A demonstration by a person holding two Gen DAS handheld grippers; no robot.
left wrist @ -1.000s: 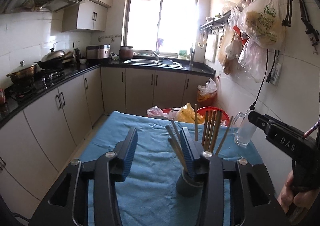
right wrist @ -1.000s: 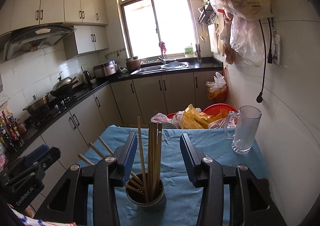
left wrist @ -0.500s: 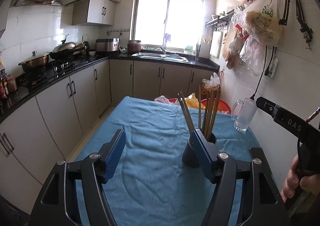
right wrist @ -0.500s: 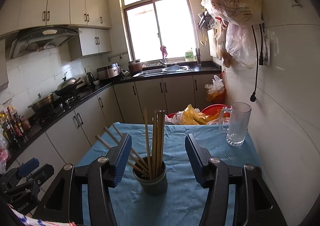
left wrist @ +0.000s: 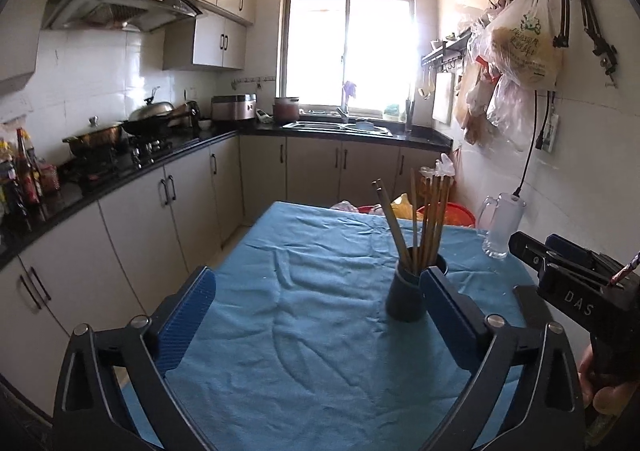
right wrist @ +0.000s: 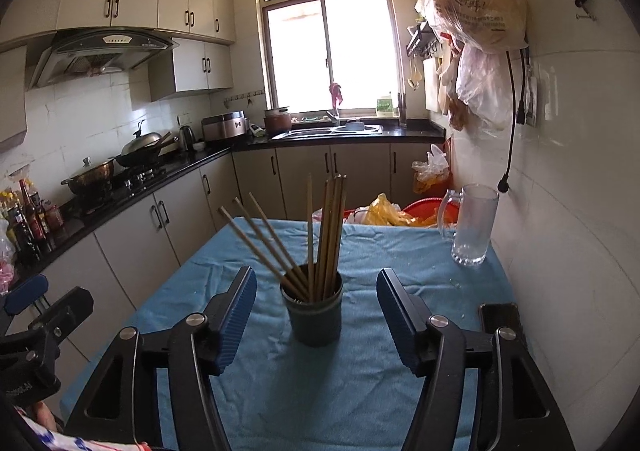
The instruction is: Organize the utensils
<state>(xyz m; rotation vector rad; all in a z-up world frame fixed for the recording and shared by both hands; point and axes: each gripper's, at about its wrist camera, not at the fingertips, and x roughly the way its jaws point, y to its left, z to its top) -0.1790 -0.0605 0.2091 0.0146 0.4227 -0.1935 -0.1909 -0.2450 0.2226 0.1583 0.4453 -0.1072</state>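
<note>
A dark round cup (right wrist: 316,315) full of wooden chopsticks (right wrist: 326,227) stands upright on the blue-clothed table (right wrist: 360,391). Three of the sticks lean left and the others stand straight. My right gripper (right wrist: 317,279) faces the cup, its jaws opening, and the cup sits in line with the gap, clear of both pads. In the left wrist view the cup (left wrist: 405,293) stands just past my left gripper's right fingertip. My left gripper (left wrist: 317,280) has its jaws opening wide, with only cloth between them.
A glass mug (right wrist: 472,227) stands at the table's far right by the tiled wall. A dark flat object (right wrist: 500,317) lies near the right edge. A red basin with bags (right wrist: 400,211) sits beyond the table. Cabinets run along the left.
Both grippers have drawn back from the cup, which now looks smaller and farther off. Both sets of jaws have spread wider, the left much more.
</note>
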